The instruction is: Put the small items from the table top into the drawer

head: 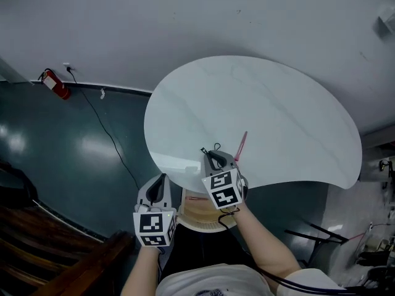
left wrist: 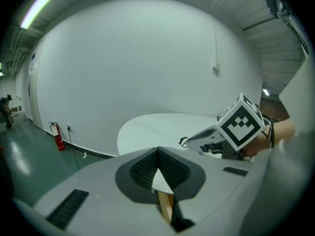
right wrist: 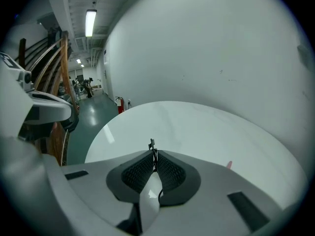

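Right gripper (right wrist: 153, 156) clamped on a small black clip (right wrist: 152, 145) at near edge of table (head: 278, 103). Pink stick (head: 241, 147) just to its right. Left gripper (left wrist: 158, 156) closed, empty, near-left, off table.

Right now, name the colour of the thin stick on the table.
The stick is pink; head view.
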`<act>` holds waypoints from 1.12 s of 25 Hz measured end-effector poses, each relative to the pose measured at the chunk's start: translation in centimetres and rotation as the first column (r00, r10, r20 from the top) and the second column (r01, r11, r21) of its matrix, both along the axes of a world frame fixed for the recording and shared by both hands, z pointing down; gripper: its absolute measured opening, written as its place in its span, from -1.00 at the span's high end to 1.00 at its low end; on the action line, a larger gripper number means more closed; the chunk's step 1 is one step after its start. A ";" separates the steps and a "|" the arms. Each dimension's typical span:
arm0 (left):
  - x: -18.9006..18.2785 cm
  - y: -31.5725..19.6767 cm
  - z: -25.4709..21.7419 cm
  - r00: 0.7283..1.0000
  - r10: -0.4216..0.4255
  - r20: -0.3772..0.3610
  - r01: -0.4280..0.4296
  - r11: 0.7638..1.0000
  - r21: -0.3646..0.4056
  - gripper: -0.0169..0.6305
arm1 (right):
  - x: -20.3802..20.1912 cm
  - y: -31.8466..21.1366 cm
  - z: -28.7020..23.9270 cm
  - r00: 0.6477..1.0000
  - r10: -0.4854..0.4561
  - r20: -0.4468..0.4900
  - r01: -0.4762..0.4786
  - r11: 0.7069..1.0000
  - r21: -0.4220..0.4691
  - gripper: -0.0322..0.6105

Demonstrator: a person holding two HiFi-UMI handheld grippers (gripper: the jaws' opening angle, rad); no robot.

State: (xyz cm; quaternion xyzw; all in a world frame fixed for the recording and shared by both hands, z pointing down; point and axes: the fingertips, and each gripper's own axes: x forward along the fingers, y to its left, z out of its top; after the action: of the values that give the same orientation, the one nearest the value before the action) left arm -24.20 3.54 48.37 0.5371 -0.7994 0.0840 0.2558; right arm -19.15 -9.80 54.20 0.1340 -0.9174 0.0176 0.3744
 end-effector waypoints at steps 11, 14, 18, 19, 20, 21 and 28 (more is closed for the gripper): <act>0.9 3.4 -1.3 0.991 0.133 0.019 -0.134 0.991 0.018 0.89 | 3.9 3.7 -2.7 0.989 0.141 0.036 -0.142 0.990 0.020 0.77; 1.1 4.1 -1.2 0.988 0.151 0.019 -0.151 0.988 0.024 0.89 | 4.9 5.4 -3.7 0.990 0.136 0.048 -0.137 0.990 0.020 0.77; 1.6 4.9 -0.7 0.986 0.165 0.011 -0.165 0.986 0.026 0.89 | 6.0 8.1 -4.5 0.993 0.104 0.059 -0.106 0.994 0.023 0.77; 1.6 5.0 -0.6 0.986 0.168 0.008 -0.168 0.986 0.026 0.89 | 6.2 8.7 -4.6 0.993 0.100 0.063 -0.102 0.995 0.021 0.77; 1.7 5.1 -0.4 0.985 0.171 0.005 -0.171 0.985 0.025 0.89 | 6.3 9.4 -4.7 0.993 0.100 0.068 -0.101 0.995 0.013 0.77; 1.8 5.3 -0.1 0.985 0.174 0.001 -0.174 0.985 0.023 0.89 | 6.5 10.0 -4.6 0.992 0.103 0.071 -0.103 0.995 0.002 0.77; 3.2 5.8 1.5 0.977 0.212 -0.021 -0.212 0.977 0.005 0.89 | 7.9 13.4 -3.1 0.993 0.108 0.052 -0.105 0.992 -0.068 0.77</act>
State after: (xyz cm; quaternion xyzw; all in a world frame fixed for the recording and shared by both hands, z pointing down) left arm -20.95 9.38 49.88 0.6205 -0.7349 0.1042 0.2532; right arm -11.23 3.60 51.09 0.1700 -0.9180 0.0710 0.3513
